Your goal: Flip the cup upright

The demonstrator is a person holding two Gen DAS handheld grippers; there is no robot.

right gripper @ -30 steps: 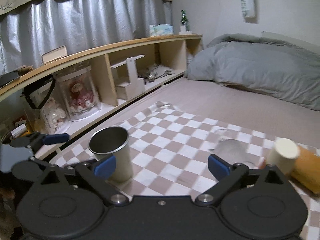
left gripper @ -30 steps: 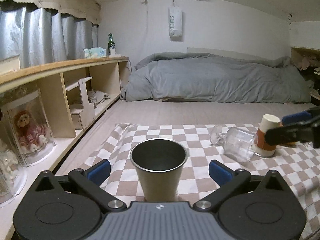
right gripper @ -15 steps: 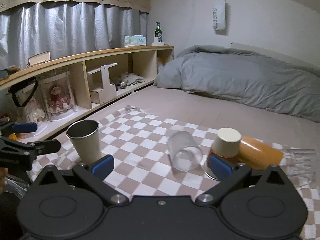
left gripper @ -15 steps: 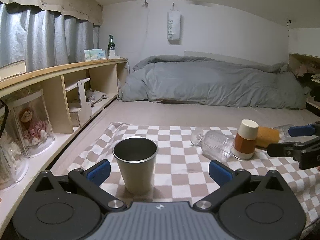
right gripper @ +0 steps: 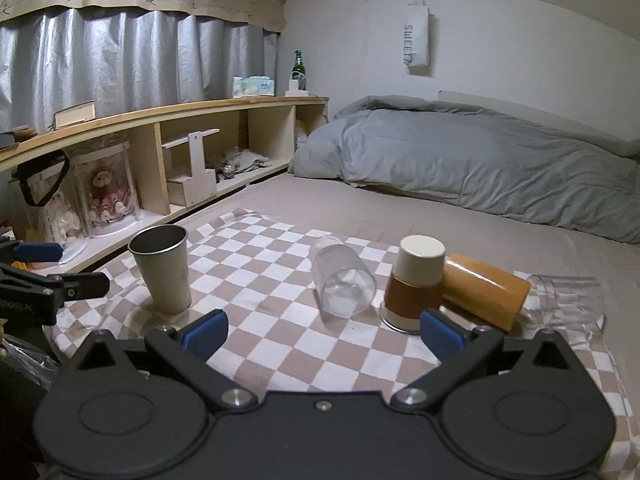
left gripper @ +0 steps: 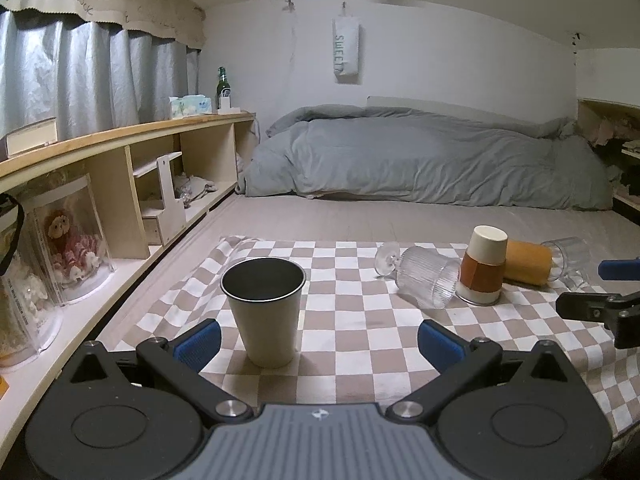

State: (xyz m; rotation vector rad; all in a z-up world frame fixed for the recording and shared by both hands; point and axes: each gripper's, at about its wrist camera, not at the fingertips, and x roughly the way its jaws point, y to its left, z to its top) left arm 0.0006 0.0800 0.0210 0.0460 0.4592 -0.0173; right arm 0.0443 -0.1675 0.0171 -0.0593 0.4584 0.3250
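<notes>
A steel cup (left gripper: 264, 312) stands upright on the checkered cloth (left gripper: 360, 332), just ahead of my open, empty left gripper (left gripper: 318, 340); it also shows in the right wrist view (right gripper: 163, 274). A ribbed clear glass (left gripper: 424, 280) lies on its side, as seen too in the right wrist view (right gripper: 344, 282). A cream and brown cup (left gripper: 483, 266) stands upside down (right gripper: 416, 284). An orange cup (right gripper: 486, 290) and a clear glass (right gripper: 568, 300) lie on their sides. My right gripper (right gripper: 322, 330) is open and empty, short of the ribbed glass.
A wooden shelf unit (left gripper: 120, 184) with doll cases runs along the left. A grey duvet (left gripper: 420, 164) lies at the back. The cloth's front edge is close to both grippers. The left gripper shows at the left edge of the right wrist view (right gripper: 44, 276).
My left gripper has drawn back from the steel cup, which stays upright on the cloth. My right gripper has pulled back and swung right, bringing the fallen cups into view.
</notes>
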